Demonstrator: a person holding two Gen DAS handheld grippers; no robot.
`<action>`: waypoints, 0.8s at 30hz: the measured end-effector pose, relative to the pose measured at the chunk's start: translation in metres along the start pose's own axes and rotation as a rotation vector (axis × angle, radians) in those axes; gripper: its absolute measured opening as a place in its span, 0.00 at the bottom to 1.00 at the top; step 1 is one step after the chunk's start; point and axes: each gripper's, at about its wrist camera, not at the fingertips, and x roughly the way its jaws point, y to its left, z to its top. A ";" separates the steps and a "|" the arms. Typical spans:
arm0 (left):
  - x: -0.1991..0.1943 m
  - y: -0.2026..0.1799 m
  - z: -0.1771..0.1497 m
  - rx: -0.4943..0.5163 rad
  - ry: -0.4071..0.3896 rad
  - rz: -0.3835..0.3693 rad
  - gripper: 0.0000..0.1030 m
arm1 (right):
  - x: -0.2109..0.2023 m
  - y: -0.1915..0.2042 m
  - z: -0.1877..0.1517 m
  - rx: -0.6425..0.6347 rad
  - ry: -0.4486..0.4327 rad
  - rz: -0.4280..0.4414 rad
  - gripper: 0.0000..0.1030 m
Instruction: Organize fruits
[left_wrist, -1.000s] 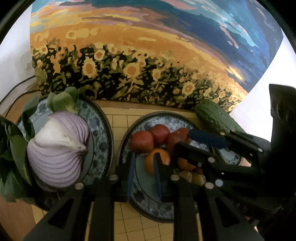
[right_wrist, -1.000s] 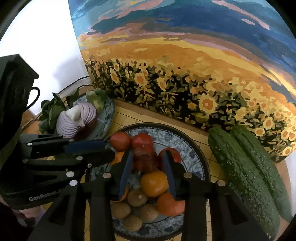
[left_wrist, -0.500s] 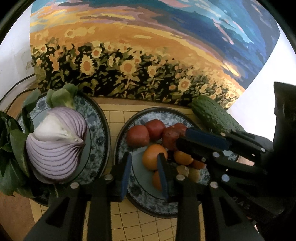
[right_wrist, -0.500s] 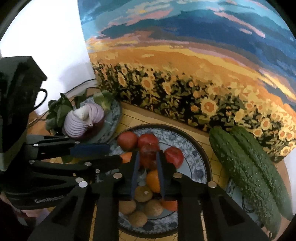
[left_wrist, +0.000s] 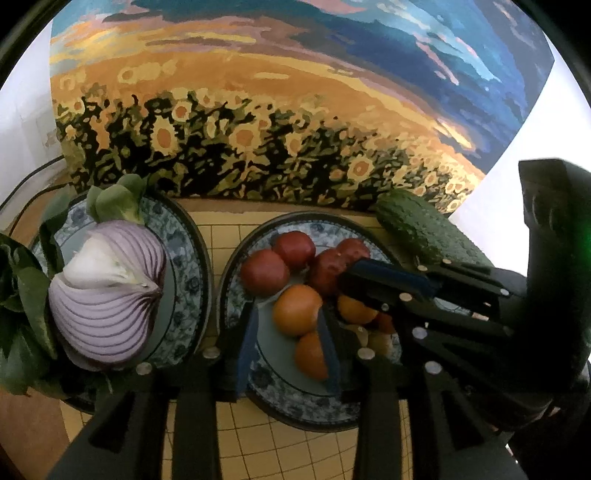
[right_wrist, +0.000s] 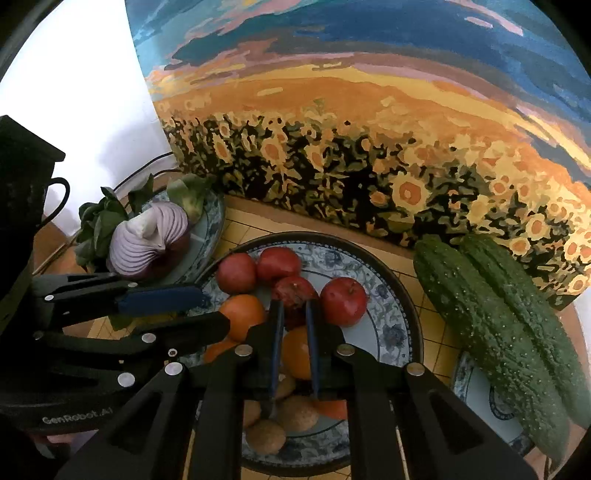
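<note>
Fruit fills a blue-patterned plate (right_wrist: 389, 332) at the middle of the desk (left_wrist: 29, 424), with both hand-held grippers angled down over it. The left gripper (left_wrist: 288, 347) hangs over the plate's near-left part, its jaws apart and just now opening. Two oranges (left_wrist: 297, 310) lie between its blue pads, the left pad clear of them and the right pad's edge crossing the nearer one. The right gripper (right_wrist: 293, 332) comes in from the right with its jaws drawn close together, leaving only a narrow slit. Its tips are at the near side of a dark red fruit (right_wrist: 293, 291), though whether they pinch it cannot be told. Around that fruit sit three red apples (right_wrist: 343, 301), toward the plate's far side. Another orange (right_wrist: 295, 352) shows behind the right gripper's fingers, and small brown round fruits (right_wrist: 266, 435) lie at the near rim. The plate rests on a yellow gridded mat (left_wrist: 295, 454). Toward the desk's left edge a second patterned plate (left_wrist: 188, 258) carries a halved red onion (left_wrist: 107, 302) and leafy greens (left_wrist: 22, 306). Toward the right edge two bumpy cucumbers (right_wrist: 491, 332) lie across a third plate (right_wrist: 476, 391). A sunflower painting (right_wrist: 369, 147) stands along the far edge.
</note>
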 end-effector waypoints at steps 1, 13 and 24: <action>-0.001 0.000 0.000 -0.001 -0.001 0.001 0.34 | -0.001 0.001 0.001 -0.003 -0.005 0.004 0.13; -0.027 -0.010 -0.009 0.036 -0.019 0.043 0.49 | -0.044 0.011 -0.004 -0.019 -0.071 -0.033 0.13; -0.062 -0.037 -0.026 0.092 -0.053 0.074 0.51 | -0.088 0.019 -0.026 -0.018 -0.121 -0.085 0.13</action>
